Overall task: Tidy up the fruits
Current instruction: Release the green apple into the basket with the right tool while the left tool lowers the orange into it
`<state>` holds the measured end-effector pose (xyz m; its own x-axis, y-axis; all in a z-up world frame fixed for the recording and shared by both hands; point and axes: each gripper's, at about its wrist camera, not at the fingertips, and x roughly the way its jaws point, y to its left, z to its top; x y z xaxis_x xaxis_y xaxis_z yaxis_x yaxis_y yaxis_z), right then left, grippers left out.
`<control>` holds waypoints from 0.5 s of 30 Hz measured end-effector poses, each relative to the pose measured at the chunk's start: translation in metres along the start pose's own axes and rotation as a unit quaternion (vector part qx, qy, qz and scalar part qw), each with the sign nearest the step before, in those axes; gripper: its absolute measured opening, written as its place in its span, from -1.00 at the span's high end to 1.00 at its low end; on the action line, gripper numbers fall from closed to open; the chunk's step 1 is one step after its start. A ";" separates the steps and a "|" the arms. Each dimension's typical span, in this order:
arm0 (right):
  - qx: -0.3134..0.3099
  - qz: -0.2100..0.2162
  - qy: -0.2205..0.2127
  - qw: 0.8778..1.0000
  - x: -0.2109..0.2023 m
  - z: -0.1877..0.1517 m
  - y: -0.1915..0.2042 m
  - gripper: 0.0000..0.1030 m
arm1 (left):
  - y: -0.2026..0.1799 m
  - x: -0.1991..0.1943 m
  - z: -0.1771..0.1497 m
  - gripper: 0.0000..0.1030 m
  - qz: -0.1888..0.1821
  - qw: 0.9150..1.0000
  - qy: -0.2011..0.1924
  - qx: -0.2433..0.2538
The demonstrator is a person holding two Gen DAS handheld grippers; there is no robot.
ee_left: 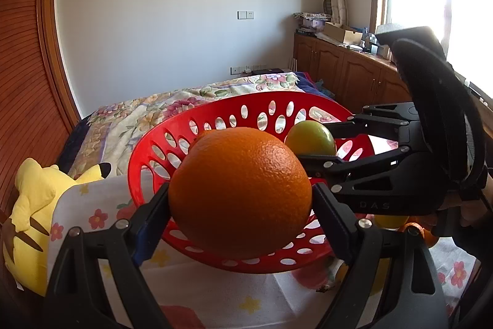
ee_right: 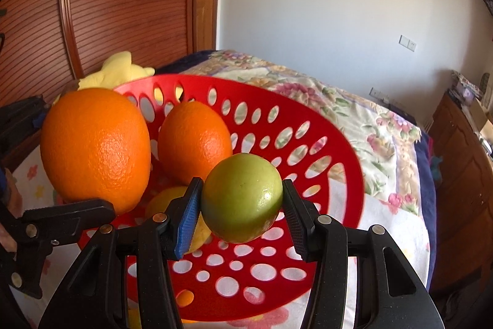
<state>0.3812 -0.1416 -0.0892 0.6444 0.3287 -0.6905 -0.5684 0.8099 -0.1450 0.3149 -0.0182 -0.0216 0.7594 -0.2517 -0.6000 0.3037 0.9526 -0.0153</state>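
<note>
My left gripper (ee_left: 240, 196) is shut on a large orange (ee_left: 240, 190), held over the near rim of the red perforated basket (ee_left: 215, 110). In the right wrist view that orange (ee_right: 95, 147) hangs at the basket's left side, with the left gripper's finger (ee_right: 67, 215) under it. My right gripper (ee_right: 242, 205) is shut on a green round fruit (ee_right: 242, 198) above the red basket (ee_right: 336, 150); from the left wrist view it (ee_left: 311, 137) shows behind the orange, with the right gripper (ee_left: 320, 141) around it. A second orange (ee_right: 194, 141) and a yellow fruit (ee_right: 163, 199) lie in the basket.
The basket stands on a white flowered cloth (ee_left: 92, 205) over a floral bedspread (ee_right: 354, 110). A yellow plush toy (ee_left: 34, 205) lies left of it. More fruit (ee_left: 422, 232) lies on the cloth to the right. A wooden wardrobe (ee_right: 107, 5) and low cabinets (ee_left: 345, 67) border the bed.
</note>
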 end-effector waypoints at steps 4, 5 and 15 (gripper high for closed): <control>0.002 -0.009 -0.004 1.000 0.000 -0.002 0.000 -0.02 | 0.001 0.002 0.001 -0.70 0.001 1.000 0.001 0.001; 0.002 -0.010 -0.012 1.000 -0.003 -0.003 0.001 -0.02 | 0.001 0.002 0.001 -0.70 0.001 1.000 0.002 0.001; 0.020 -0.015 -0.054 0.998 -0.039 -0.007 -0.005 -0.06 | -0.002 0.013 0.000 -0.70 0.000 1.000 0.015 0.003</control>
<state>0.3552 -0.1616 -0.0661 0.7135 0.3522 -0.6057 -0.5283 0.8383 -0.1348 0.3241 -0.0228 -0.0291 0.7419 -0.2470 -0.6234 0.3073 0.9516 -0.0114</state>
